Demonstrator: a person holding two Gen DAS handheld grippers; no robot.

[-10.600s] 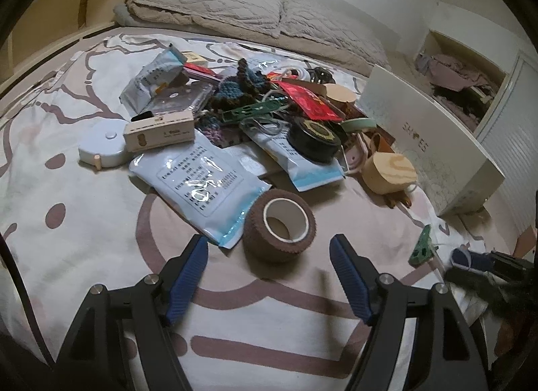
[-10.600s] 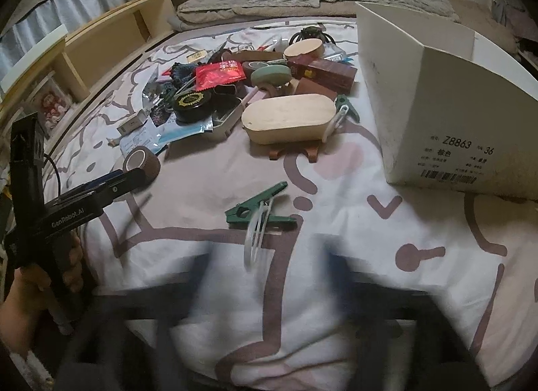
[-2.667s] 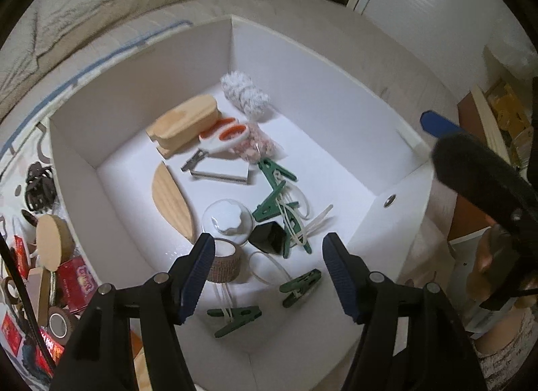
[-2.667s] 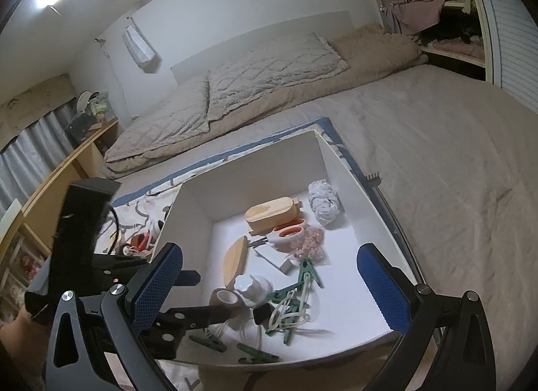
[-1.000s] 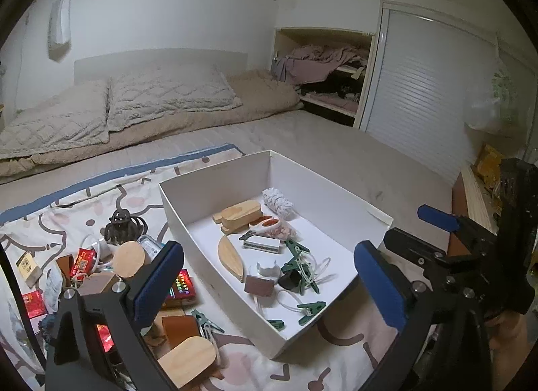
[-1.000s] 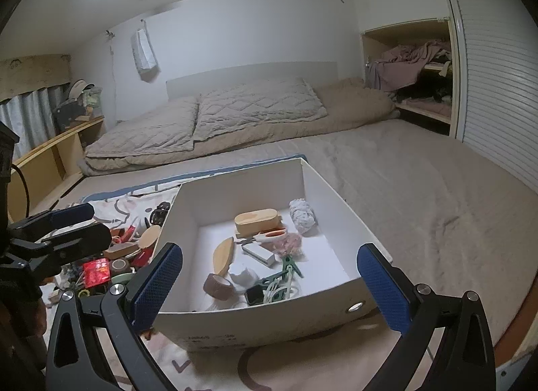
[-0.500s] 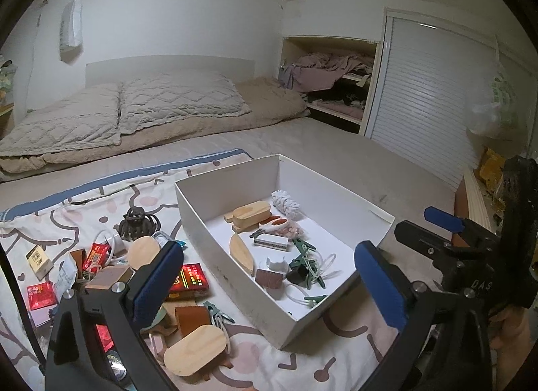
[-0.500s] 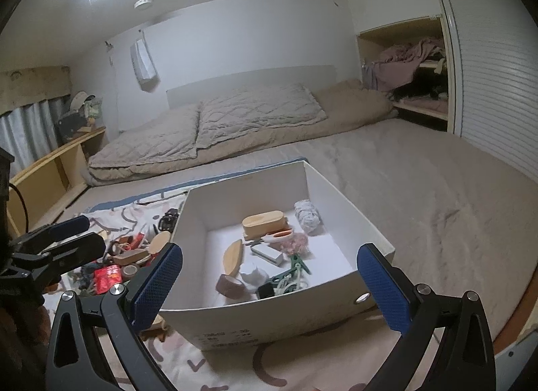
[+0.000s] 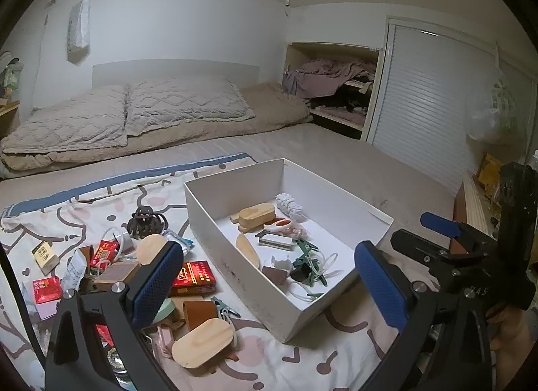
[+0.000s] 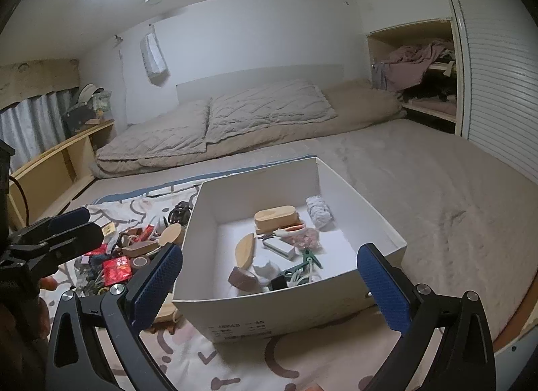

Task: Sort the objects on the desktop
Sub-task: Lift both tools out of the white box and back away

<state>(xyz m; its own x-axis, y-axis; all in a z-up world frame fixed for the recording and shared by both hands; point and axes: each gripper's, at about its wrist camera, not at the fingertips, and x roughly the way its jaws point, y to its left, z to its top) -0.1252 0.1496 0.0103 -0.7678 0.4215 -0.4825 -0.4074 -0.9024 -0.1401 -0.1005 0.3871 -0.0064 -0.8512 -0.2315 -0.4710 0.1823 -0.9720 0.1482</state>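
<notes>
Both tongs hang empty above the patterned bed cover (image 9: 302,367), the left gripper (image 9: 269,285) and the right gripper (image 10: 270,285) each with blue pads spread wide.

Landmark is the white cardboard shoe box (image 9: 215,223), open on top. Inside it lie a brown roll of bandage tape (image 10: 242,277), an oval wooden box (image 10: 276,218), a pointed wooden leaf-shaped piece (image 10: 244,249), green clothes pegs (image 9: 304,249), scissors with orange handles (image 9: 279,223) and a white fluffy bundle (image 10: 319,212). Left of the box, unsorted things make a heap: a red flat packet (image 9: 193,274), a black hair claw (image 9: 145,221), a round wooden disc (image 9: 151,249). Near the front left corner of the box rests an oval wooden lid (image 9: 203,342).
</notes>
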